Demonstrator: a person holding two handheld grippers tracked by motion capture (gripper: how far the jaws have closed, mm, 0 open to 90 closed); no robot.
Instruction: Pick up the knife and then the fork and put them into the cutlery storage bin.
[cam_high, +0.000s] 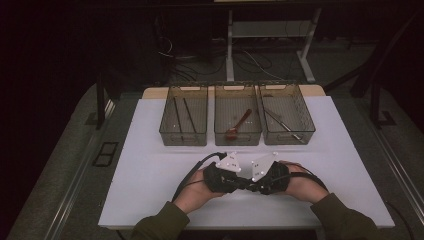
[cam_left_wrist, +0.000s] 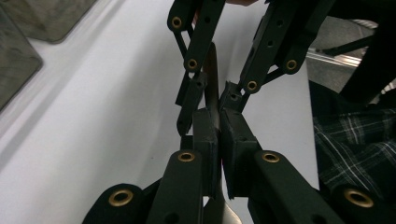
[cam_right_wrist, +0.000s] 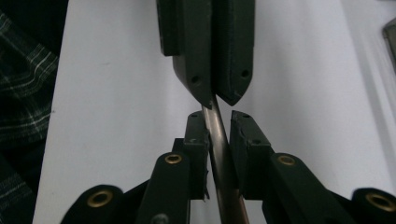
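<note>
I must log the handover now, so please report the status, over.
Left gripper shut on metal utensil. Right gripper shut on its handle too. Both over white table, three trays beyond; nothing in the way.

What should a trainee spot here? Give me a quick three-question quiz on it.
1. True or false: the left tool is shut on a metal handle.
2. How many bins stand on the table?
3. Which bin holds the spoon: A left, B middle, C right?
Key: 1 true; 2 three; 3 B.
</note>
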